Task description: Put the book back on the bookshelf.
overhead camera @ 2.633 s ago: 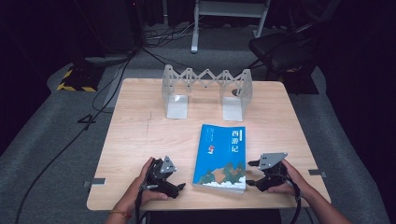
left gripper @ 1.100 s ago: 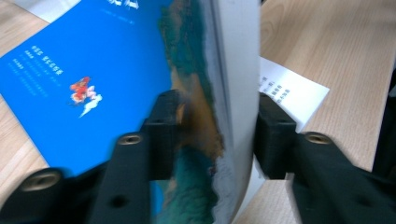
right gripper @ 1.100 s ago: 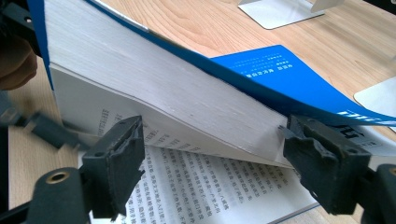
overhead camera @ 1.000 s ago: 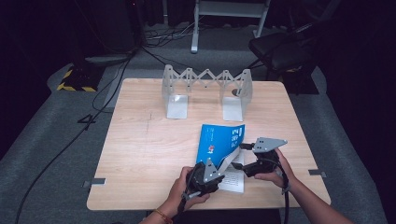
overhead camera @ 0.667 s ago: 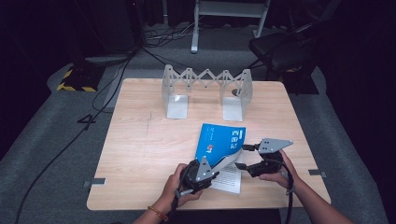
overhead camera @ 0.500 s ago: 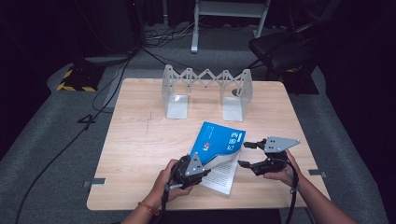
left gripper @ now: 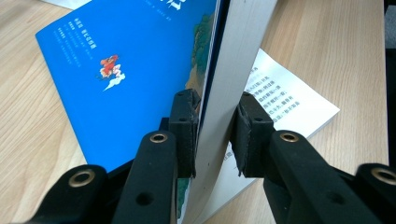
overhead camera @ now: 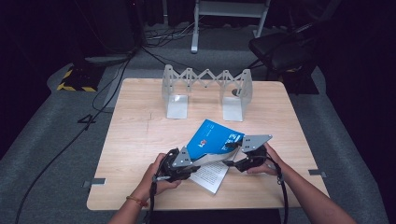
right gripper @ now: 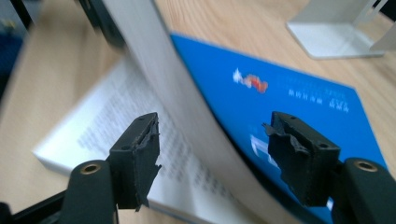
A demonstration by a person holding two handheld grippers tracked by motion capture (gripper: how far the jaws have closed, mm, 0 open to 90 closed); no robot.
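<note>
High view: light falls from above onto the table [overhead camera: 140,140], which reads bright and even; floor and room around it sink into near-black, vignette-like at the corners. Short soft shadows under the metal rack [overhead camera: 205,91] and below the lifted book [overhead camera: 215,140]. Picture soft, slightly grainy, low in fine detail

Left gripper view: well lit, crisp. Blue cover saturated, printed text legible, wood grain sharp. Black jaws show faint sheen on their rivets; far right edge dark

Right gripper view: jaws sharp, everything beyond soft. Raised page block [right gripper: 173,107] smeared, cover print and page text blurred, upper-left corner dark and indistinct. Pale glare on the metal foot [right gripper: 331,37] top right
</note>
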